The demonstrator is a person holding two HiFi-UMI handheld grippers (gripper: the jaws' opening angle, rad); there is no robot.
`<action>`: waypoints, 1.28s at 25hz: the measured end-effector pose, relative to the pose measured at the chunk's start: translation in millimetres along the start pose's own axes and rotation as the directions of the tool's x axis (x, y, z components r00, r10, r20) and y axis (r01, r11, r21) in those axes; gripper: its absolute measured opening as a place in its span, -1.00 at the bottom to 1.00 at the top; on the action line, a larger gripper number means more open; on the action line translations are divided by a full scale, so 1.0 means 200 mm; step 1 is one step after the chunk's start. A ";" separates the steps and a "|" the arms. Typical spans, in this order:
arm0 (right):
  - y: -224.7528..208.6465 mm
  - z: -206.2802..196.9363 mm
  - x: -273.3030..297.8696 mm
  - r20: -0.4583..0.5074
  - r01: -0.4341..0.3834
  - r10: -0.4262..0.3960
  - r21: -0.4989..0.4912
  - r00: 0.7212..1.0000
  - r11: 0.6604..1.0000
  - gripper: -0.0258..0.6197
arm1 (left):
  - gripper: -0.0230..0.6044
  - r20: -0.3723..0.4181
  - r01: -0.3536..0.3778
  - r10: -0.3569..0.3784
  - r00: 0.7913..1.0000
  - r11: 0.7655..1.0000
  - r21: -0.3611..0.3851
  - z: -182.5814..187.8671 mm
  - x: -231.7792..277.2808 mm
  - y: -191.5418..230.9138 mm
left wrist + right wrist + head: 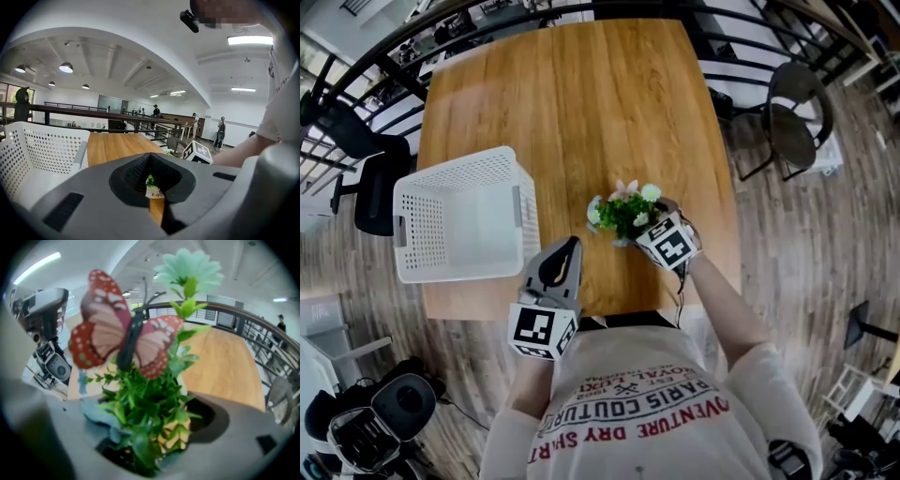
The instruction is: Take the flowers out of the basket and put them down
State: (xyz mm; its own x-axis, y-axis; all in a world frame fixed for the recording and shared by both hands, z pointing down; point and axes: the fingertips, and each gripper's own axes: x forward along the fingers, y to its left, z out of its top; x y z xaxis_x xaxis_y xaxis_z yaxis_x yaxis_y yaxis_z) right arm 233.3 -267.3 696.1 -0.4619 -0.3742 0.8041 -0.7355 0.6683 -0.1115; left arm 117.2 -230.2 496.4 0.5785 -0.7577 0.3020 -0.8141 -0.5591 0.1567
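right gripper (651, 225): jaws clamped on the flowers (622, 212), low in the foliage
left gripper (566, 251): jaws together, nothing held, over the table's (581, 103) near edge
flowers: outside the basket (459, 225), to its right, over the table

The right gripper (657, 214), arm reaching forward, clamps its fingers on the flowers (622, 212); the left gripper (567, 251) sits nearer the body, fingers together.
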 end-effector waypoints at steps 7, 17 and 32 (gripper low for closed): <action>0.01 0.08 -0.03 0.101 0.036 -0.035 -0.002 0.994 0.999 0.47 | -0.87 -0.011 0.043 -0.043 0.999 0.999 0.019 0.00 -0.03 -0.04; 0.07 0.41 -0.54 0.342 0.199 -0.216 0.084 0.915 0.976 0.46 | -0.87 0.029 0.069 -0.069 0.997 0.997 0.023 0.13 -0.20 0.02; 0.49 1.05 -0.79 0.590 0.267 -0.392 0.291 0.706 0.919 -0.78 | -0.87 0.139 0.038 -0.053 0.989 0.994 0.106 0.45 -0.57 0.54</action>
State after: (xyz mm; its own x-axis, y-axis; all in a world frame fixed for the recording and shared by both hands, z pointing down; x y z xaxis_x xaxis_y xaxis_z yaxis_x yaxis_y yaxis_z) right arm 130.1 -277.8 434.9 -0.3302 -0.9054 0.2671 -0.9433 0.3271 -0.0572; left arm -32.3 -233.6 393.8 0.6218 -0.7666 0.1601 -0.7817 -0.6200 0.0672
